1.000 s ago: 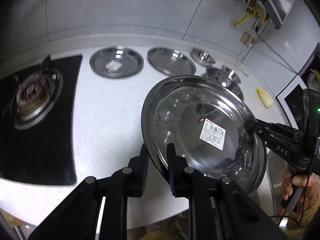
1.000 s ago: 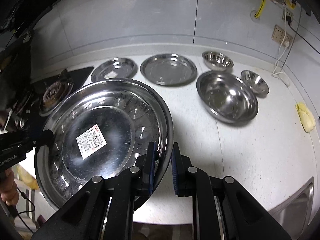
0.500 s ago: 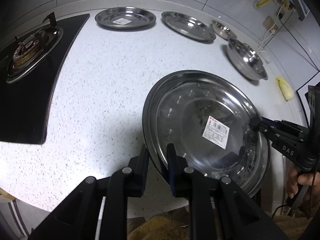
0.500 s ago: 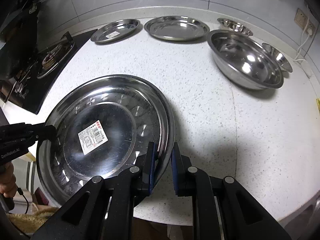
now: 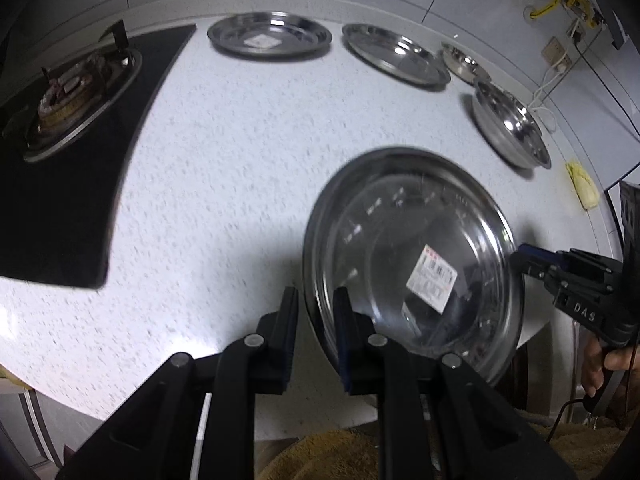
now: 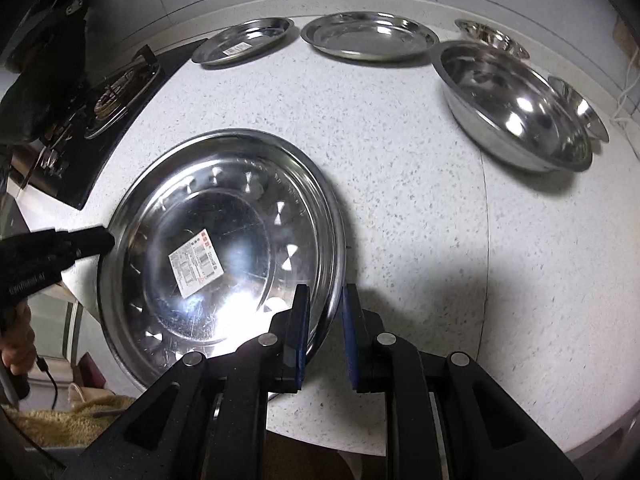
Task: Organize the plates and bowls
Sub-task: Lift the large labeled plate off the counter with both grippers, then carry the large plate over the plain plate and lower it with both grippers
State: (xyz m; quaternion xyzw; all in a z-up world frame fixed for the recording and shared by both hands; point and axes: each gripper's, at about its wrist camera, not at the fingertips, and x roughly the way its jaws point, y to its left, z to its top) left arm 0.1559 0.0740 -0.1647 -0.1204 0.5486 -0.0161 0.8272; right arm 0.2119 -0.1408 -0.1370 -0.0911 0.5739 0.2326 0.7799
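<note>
Gripping from both sides, I have the large steel plate [image 6: 224, 240] pinched at opposite edges: my left gripper [image 5: 316, 320] has its fingers narrowed onto the rim nearest that camera, and my right gripper [image 6: 325, 320] does the same on the opposite rim, one pad inside the dish and one outside. A barcode sticker [image 6: 195, 261] sits near the plate's centre. The plate is low over the speckled white counter [image 6: 400, 208], at its front edge; I cannot tell whether its underside touches the surface. Taking this plate as my landmark, the gas stove [image 5: 76, 84] lies well away to its left on a black glass panel. Beyond the plate, along the wall, a smaller plate with a label [image 6: 244, 40] is nearest the stove, and a second plain plate [image 6: 370, 36] sits just beside it. Further right of those, a big steel bowl [image 6: 516, 104] stands apart from the held plate, with a small bowl [image 6: 492, 38] behind it and another small bowl [image 6: 580, 108] tucked at its far side. In the left wrist view a yellow cloth [image 5: 582, 184] lies on the counter beyond the big bowl.
</note>
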